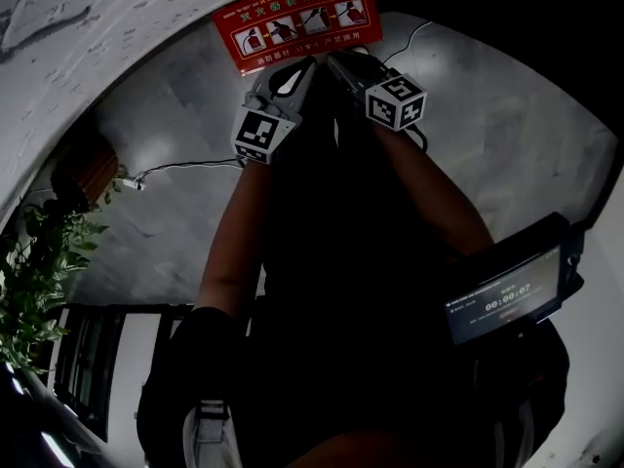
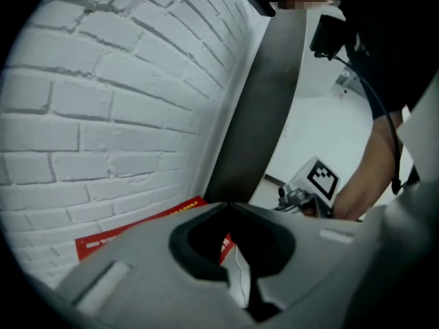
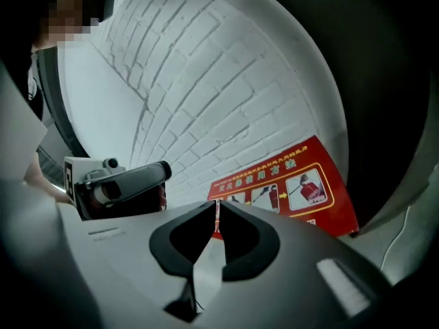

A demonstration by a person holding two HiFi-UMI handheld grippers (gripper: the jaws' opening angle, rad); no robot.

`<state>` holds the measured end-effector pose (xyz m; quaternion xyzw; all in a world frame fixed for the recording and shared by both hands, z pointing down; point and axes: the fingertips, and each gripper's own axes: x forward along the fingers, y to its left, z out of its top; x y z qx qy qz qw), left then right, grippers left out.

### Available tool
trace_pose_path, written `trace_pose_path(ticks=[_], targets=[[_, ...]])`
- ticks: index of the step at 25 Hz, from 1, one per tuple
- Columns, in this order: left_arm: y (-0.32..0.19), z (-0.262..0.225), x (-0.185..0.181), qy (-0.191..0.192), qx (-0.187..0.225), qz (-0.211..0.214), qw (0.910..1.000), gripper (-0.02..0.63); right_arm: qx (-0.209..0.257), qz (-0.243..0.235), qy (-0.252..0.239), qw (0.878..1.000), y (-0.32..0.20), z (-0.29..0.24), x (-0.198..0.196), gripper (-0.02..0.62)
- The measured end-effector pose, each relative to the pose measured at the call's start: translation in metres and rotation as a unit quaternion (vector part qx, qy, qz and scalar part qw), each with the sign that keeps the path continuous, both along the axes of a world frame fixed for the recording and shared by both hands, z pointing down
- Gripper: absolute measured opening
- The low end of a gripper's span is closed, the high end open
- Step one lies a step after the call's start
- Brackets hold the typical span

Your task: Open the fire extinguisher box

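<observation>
A red fire-extinguisher instruction label [image 1: 297,18] shows at the top of the head view, against white brick. The same label [image 3: 285,184] fills the middle right of the right gripper view, and its edge [image 2: 137,228] shows low in the left gripper view. I cannot make out the box body or its door. My left gripper [image 1: 308,63] and right gripper [image 1: 332,60] are held side by side just below the label, tips almost meeting. Both are shut with nothing between the jaws: left gripper [image 2: 230,204], right gripper [image 3: 217,203].
A white brick wall [image 2: 110,101] stands behind the label, with a dark grey upright strip [image 2: 264,94] beside it. A green plant [image 1: 39,271] stands at the left. A small screen device [image 1: 507,295] hangs at the right. A thin cable [image 1: 185,167] runs across the grey floor.
</observation>
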<state>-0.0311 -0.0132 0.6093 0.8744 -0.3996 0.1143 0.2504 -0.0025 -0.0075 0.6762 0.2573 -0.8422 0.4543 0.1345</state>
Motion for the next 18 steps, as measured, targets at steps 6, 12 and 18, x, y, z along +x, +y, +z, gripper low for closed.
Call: trace_pose_path(ticks=[6, 12, 18], targets=[[0.001, 0.046, 0.004, -0.013, -0.020, 0.003, 0.9997, 0.002, -0.046, 0.048, 0.007, 0.998, 0.000, 0.045, 0.011, 0.012], [0.012, 0.078, 0.010, -0.015, -0.042, 0.014, 0.9989, 0.002, -0.120, 0.099, -0.023, 0.988, 0.016, 0.095, 0.018, 0.018], [0.017, 0.092, 0.015, -0.014, -0.056, 0.020, 0.9982, 0.002, -0.172, 0.123, -0.055, 0.976, 0.024, 0.117, 0.015, 0.101]])
